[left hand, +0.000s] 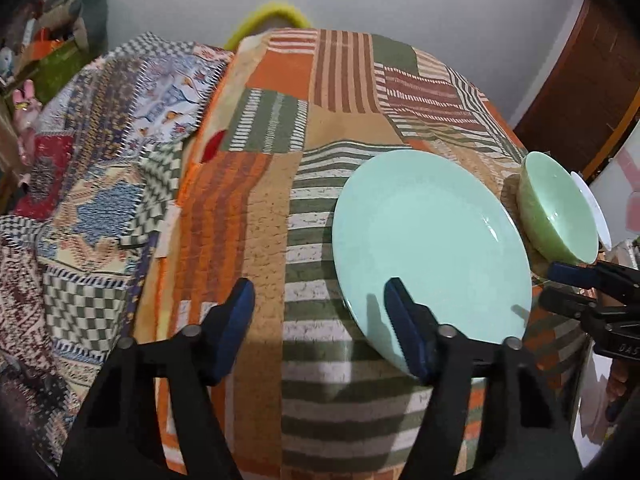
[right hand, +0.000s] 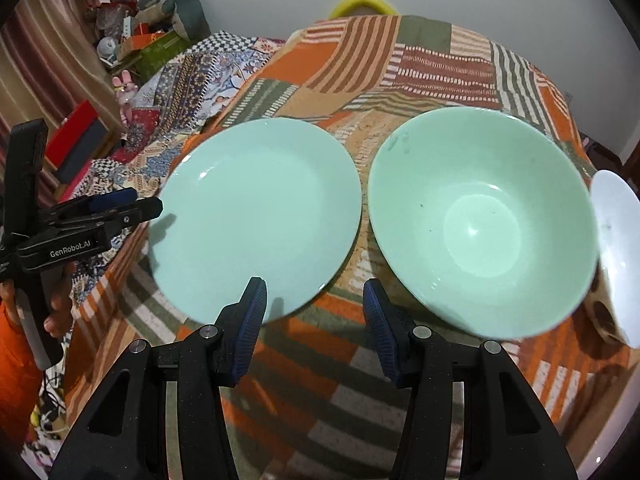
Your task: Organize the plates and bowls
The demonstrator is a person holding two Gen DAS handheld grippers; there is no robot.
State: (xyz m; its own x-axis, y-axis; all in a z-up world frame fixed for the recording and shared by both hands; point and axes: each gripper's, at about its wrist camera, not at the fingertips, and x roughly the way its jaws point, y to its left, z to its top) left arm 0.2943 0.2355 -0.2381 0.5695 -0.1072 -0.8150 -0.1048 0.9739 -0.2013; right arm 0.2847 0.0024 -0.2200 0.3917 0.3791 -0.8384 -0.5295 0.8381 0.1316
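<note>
We held the left gripper with its jaws spread and nothing between them; its right-hand finger stood over the near rim of the mint-green plate. We held the right gripper with its jaws likewise spread and empty, above the patterned cloth in the gap between the plate and the mint-green bowl. Plate and bowl sat side by side on the cloth-covered bench, close together but apart. A white dish lay just beyond the bowl at the bench edge. A person's hand in an orange sleeve gripped the left gripper's handle.
</note>
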